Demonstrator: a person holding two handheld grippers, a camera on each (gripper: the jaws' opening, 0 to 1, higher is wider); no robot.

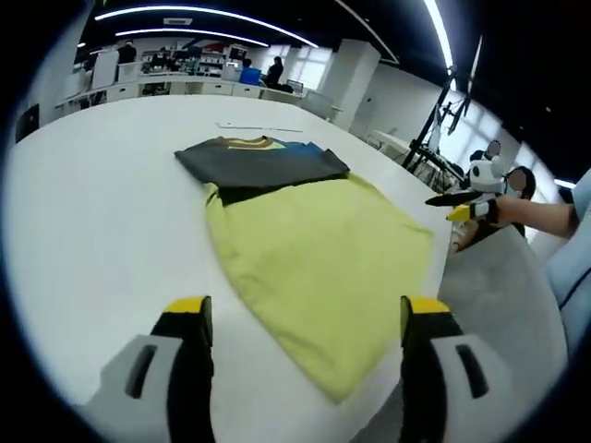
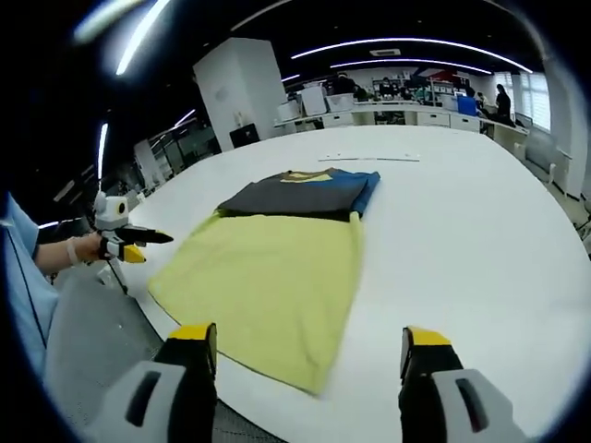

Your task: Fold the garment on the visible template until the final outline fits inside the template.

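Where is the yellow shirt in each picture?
Left gripper view: the yellow shirt lies mid-picture on the white table, reaching down between the left gripper's fingers.
Right gripper view: it lies left of centre, above the right gripper's fingers.
Shared landmark: the folded dark clothes at its far end.

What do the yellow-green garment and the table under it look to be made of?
The yellow-green garment looks like soft matte knit fabric, likely cotton jersey: it lies limp and flat with faint creases. Its dark top section looks the same, with a blue edge. The table looks like a smooth white laminate or painted board with a slight sheen, though its exact material cannot be told.
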